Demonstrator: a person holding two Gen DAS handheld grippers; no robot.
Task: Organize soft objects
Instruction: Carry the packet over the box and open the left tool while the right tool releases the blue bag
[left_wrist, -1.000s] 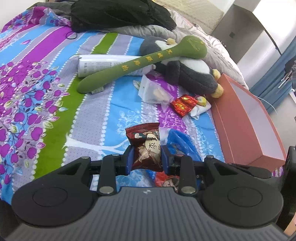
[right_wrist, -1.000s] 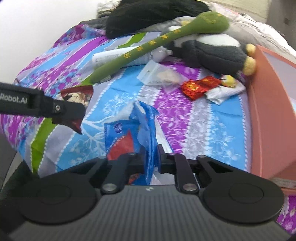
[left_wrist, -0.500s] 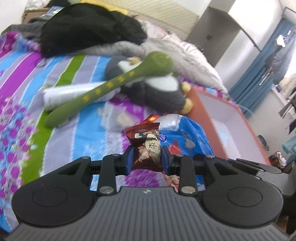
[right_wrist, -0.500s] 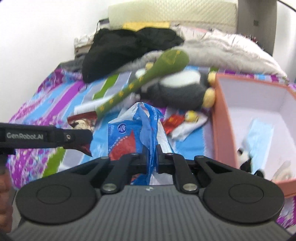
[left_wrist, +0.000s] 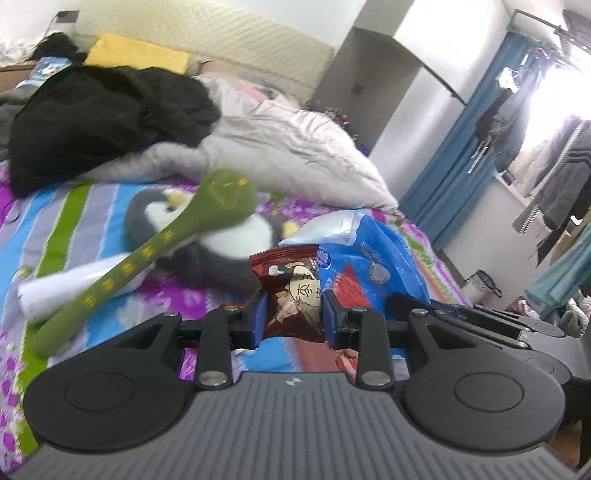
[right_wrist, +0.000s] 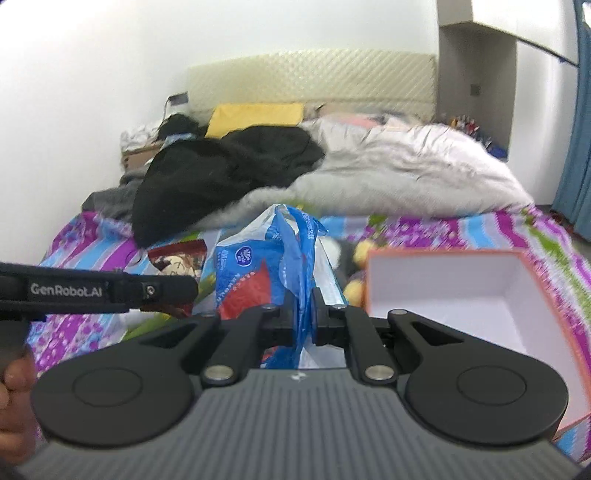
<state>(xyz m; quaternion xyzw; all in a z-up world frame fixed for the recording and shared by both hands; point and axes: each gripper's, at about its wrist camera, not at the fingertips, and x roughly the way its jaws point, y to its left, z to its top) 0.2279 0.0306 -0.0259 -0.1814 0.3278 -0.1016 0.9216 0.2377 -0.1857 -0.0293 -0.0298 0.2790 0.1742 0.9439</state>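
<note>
Bed with the flowery striped sheet was still cluttered: left hand-held gripper clamped a dark red snack packet, right hand-held gripper pinched a crinkly blue plastic bag, both near the orange cardboard box; grey plush penguin and green plush spoon remained out.

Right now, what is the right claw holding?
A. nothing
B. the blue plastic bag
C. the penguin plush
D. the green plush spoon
B: the right claw is pinched shut on the blue plastic bag, which sticks up between its fingers.
</note>
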